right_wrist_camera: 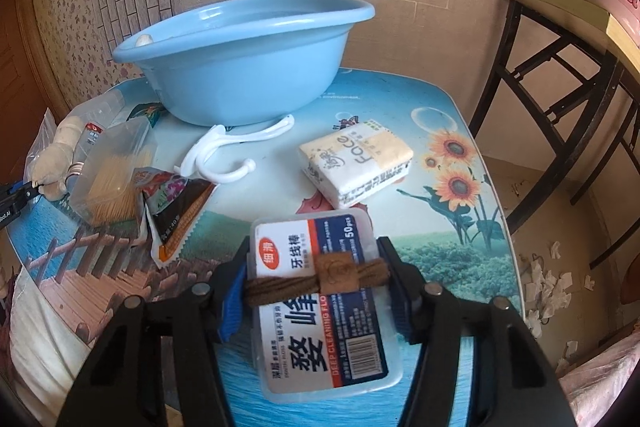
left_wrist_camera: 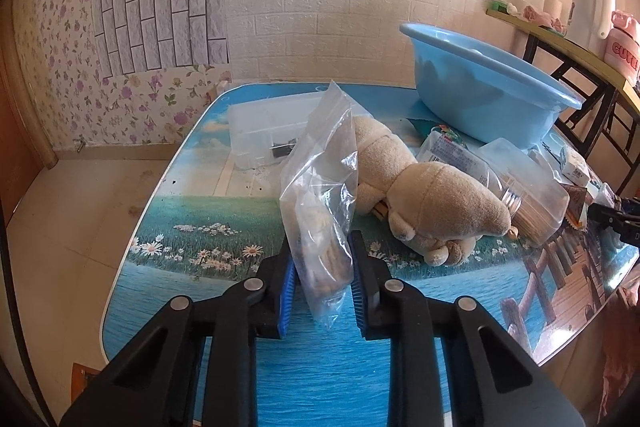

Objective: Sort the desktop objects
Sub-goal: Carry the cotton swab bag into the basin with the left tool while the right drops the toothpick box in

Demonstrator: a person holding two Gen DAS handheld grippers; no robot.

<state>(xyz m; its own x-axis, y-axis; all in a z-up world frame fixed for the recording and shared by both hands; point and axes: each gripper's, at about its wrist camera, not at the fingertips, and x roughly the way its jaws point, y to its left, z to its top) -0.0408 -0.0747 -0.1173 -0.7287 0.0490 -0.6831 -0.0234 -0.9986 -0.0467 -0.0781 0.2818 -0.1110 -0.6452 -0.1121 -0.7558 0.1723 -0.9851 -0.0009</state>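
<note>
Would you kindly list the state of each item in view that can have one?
left gripper: shut on the plastic bag, held upright.
right gripper: shut on the floss pick box, lid closed, a brown cord bundle across it.
blue basin: upright on the table.
plush toy: lying on its side.
tissue pack: sealed, lying flat.

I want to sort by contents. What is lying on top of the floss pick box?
A brown cord bundle with a leather tab lies across the floss pick box. Its label stays mostly readable; the box's contents are hidden.
</note>
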